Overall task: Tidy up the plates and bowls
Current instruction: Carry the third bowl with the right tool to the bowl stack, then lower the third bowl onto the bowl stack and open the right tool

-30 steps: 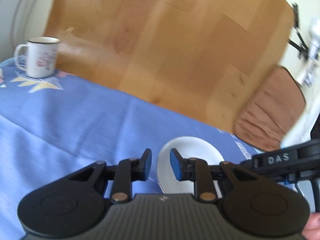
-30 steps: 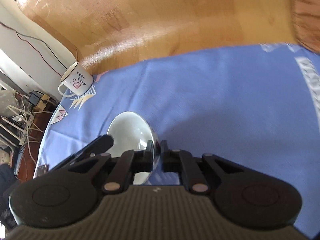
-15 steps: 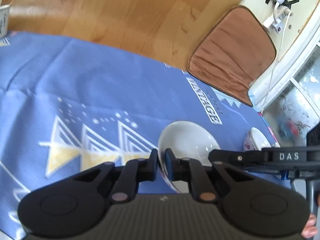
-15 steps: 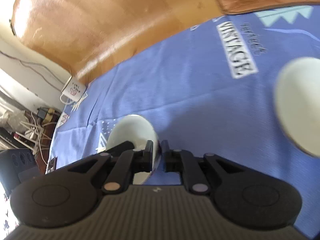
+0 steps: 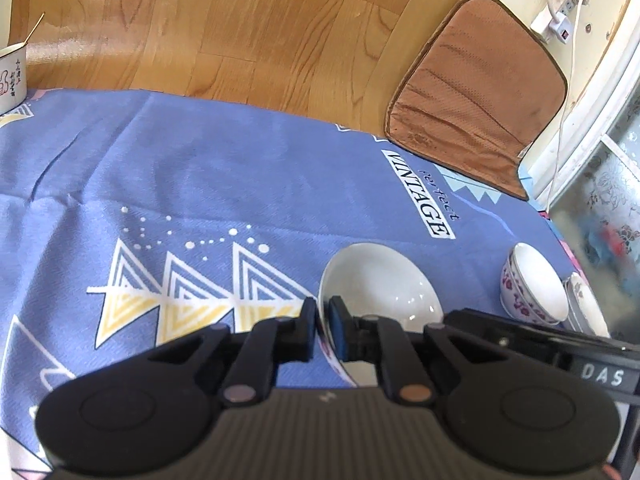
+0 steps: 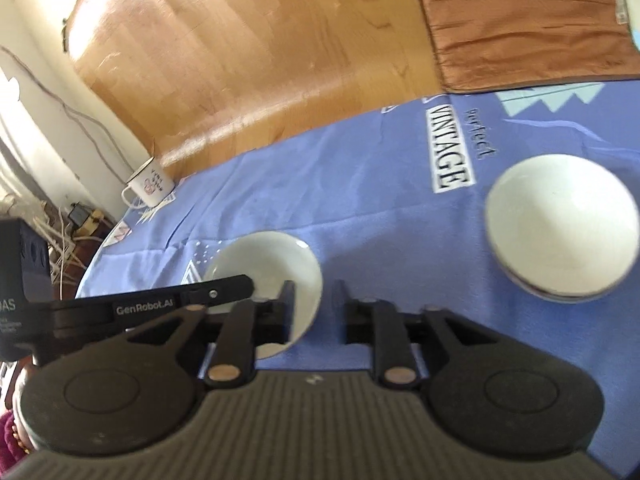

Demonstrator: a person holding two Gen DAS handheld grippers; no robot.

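**Matte black tools, copper-coloured pivots**

The left tool [image 5: 323, 330] is showing blue pads, round side discs and a ribbed grey housing at 6 o'clock. The right tool [image 6: 314, 312] is looking alike; white "GenRobot.AI" lettering is running at 9 o'clock. A magenta sleeve [image 6: 12, 438] is peeking in at 8 o'clock.

Bright daylight, floor [image 6: 224, 48] glare, fisheye-bent edges, slight blur.
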